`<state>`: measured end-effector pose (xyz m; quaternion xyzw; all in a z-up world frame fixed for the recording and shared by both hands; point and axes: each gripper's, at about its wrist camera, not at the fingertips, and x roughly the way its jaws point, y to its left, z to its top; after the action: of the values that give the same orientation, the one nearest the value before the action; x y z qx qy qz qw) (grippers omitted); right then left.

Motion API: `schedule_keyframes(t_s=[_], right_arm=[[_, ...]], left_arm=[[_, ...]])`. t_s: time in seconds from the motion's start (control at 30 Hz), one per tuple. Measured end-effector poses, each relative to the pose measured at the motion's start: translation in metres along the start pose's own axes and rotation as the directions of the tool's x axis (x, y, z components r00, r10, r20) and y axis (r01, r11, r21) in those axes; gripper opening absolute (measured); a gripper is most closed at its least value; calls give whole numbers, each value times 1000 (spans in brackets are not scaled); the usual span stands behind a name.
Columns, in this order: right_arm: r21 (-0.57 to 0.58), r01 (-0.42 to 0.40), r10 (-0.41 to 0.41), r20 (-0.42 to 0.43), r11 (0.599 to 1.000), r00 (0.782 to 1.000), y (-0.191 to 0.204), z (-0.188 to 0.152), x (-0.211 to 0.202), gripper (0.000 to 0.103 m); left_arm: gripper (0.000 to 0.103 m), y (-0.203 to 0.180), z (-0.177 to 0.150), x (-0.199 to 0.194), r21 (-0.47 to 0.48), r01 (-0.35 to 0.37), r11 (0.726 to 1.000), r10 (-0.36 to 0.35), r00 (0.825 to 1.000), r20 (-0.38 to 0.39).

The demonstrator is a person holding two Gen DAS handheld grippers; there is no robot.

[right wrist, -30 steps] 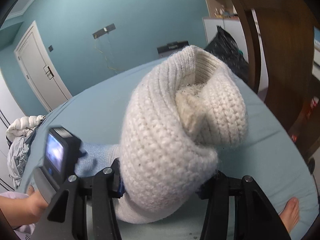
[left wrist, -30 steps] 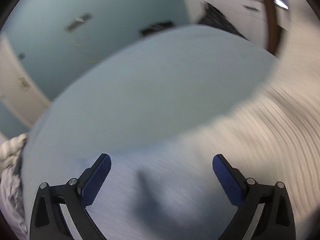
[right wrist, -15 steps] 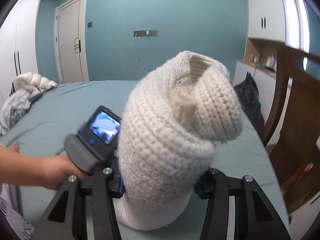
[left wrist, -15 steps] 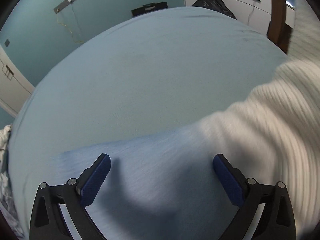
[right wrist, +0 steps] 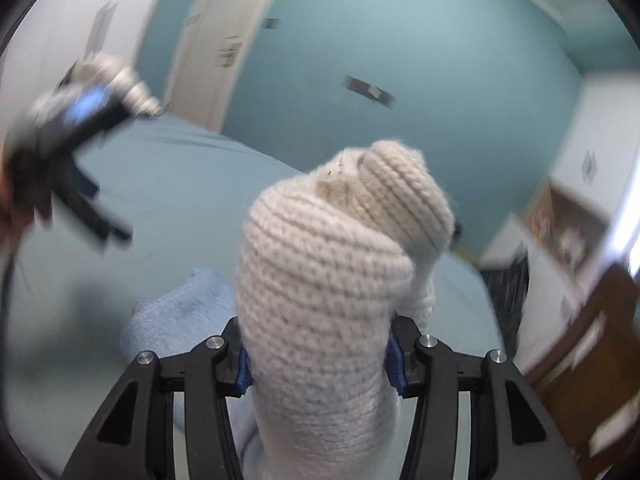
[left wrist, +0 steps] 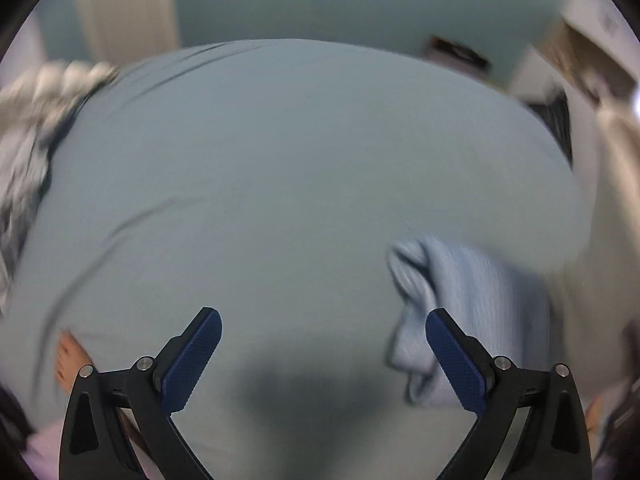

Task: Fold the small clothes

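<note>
A thick cream knitted garment [right wrist: 332, 280], rolled into a bundle, stands up between the blue pads of my right gripper [right wrist: 320, 364], which is shut on it. A light blue garment [right wrist: 180, 320] lies crumpled on the bed [right wrist: 180, 168] just below and left of that bundle; the same light blue garment [left wrist: 472, 308] shows in the left wrist view, behind the right finger. My left gripper [left wrist: 322, 356] hangs open over bare sheet with nothing between its pads. In the right wrist view the left gripper [right wrist: 68, 160] appears blurred at the far left, above the bed.
A pile of white and grey clothes [left wrist: 36, 120] lies at the bed's far left edge. A bare foot [left wrist: 68, 360] shows at the lower left. A white door [right wrist: 224, 40] and teal wall stand behind; a wooden frame [right wrist: 592, 340] and dark bag [right wrist: 512, 288] sit to the right.
My left gripper has swung left and up, off the light blue garment, onto bare sheet. My right gripper has rolled and shifted, still carrying the cream bundle.
</note>
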<state>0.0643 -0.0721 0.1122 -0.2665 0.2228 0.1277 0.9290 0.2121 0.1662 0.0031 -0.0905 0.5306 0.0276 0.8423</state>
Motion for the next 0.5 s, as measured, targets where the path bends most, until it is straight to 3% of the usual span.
schedule_keyframes(t_s=[0.1, 0.2, 0.27, 0.3, 0.37, 0.4, 0.43, 0.47, 0.5], right_arm=[[-194, 4, 2, 30, 981, 1000, 66, 6, 18, 48], [-348, -23, 16, -22, 937, 1000, 131, -12, 53, 49], [-517, -20, -23, -77, 856, 997, 175, -47, 83, 52], [-596, 8, -59, -66, 803, 996, 192, -66, 91, 54], [-718, 185, -149, 114, 671, 982, 220, -101, 86, 54], [-726, 199, -157, 127, 658, 980, 222, -105, 81, 55], [-719, 180, -148, 108, 671, 983, 220, -106, 76, 56], [-704, 146, -130, 77, 695, 989, 215, -103, 69, 58], [-680, 89, -88, 37, 727, 995, 207, -99, 61, 69]], left_arm=[[102, 18, 9, 3, -29, -69, 997, 69, 998, -1], [102, 8, 6, 11, -12, -54, 998, 54, 999, 2], [102, -4, 0, 16, 28, -35, 999, 35, 999, 1], [102, -12, 0, 16, 49, -30, 998, 30, 1000, 5], [102, -27, 1, 15, 100, -24, 995, 21, 999, 27], [102, -34, 1, 14, 122, -26, 992, 21, 999, 40], [102, -40, -10, 9, 145, -34, 989, 26, 998, 58], [102, -43, -9, 9, 180, -51, 982, 36, 996, 87], [103, -54, -9, 1, 205, -65, 977, 44, 993, 107]])
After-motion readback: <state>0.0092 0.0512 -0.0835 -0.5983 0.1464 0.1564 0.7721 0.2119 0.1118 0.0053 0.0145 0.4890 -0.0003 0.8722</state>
